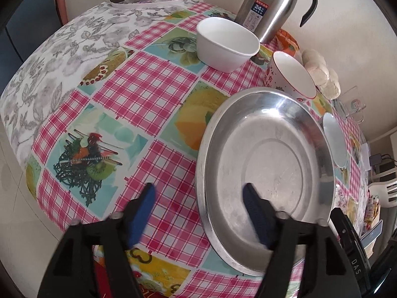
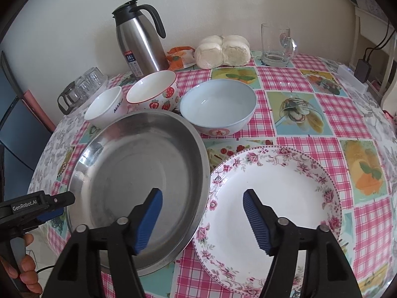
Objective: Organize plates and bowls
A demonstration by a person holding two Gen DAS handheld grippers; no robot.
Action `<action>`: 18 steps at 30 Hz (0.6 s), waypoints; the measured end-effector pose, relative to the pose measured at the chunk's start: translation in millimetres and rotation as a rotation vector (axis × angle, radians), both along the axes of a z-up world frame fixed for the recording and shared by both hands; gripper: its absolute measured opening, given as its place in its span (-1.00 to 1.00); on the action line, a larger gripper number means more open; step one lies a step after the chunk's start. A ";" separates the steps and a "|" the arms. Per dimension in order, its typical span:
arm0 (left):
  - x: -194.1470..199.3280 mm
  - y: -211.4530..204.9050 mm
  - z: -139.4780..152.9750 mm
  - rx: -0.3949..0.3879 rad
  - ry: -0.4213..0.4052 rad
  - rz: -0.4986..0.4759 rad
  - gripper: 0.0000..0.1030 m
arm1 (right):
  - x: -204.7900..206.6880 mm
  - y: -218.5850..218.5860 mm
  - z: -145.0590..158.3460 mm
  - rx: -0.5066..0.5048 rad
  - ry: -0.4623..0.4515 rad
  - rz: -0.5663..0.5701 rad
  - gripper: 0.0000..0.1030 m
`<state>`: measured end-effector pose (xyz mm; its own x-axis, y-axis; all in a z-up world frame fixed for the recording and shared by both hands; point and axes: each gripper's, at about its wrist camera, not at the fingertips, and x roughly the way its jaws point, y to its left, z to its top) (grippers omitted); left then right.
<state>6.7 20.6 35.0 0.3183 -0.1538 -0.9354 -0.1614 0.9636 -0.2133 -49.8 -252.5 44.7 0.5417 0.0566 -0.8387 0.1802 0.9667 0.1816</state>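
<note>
Both tongs gape wide and empty: left gripper (image 1: 199, 200) straddles the round steel pan's (image 1: 268, 154) rim (near edge), right gripper (image 2: 202, 204) hovers between the pan and the floral-rimmed white ceramic plate (image 2: 278, 181).

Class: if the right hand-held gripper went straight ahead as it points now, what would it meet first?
Probably the floral plate: the right hand-held gripper, open, straddles its left rim beside the steel pan; depth is uncertain.
</note>
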 end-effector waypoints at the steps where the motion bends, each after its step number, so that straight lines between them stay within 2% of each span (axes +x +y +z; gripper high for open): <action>1: -0.7 -2.5 -0.2 0.009 -0.005 -0.010 0.60 | -0.2 -0.5 -0.3 -0.001 0.000 -0.002 0.47; 5: -1.0 -11.5 3.2 0.047 -0.033 -0.047 0.64 | 0.4 -0.3 -1.6 -0.012 0.003 0.000 0.72; 12: -2.0 -21.5 11.2 0.088 -0.085 -0.092 0.68 | 1.2 -0.2 -1.9 -0.025 -0.003 0.005 0.91; 15: -1.8 -22.9 12.1 0.093 -0.099 -0.100 0.98 | 1.5 -1.7 -2.4 -0.028 -0.003 0.002 0.98; 18: -2.6 -25.1 15.0 0.111 -0.128 -0.104 0.99 | 1.2 -3.1 -2.7 -0.033 -0.006 -0.001 1.00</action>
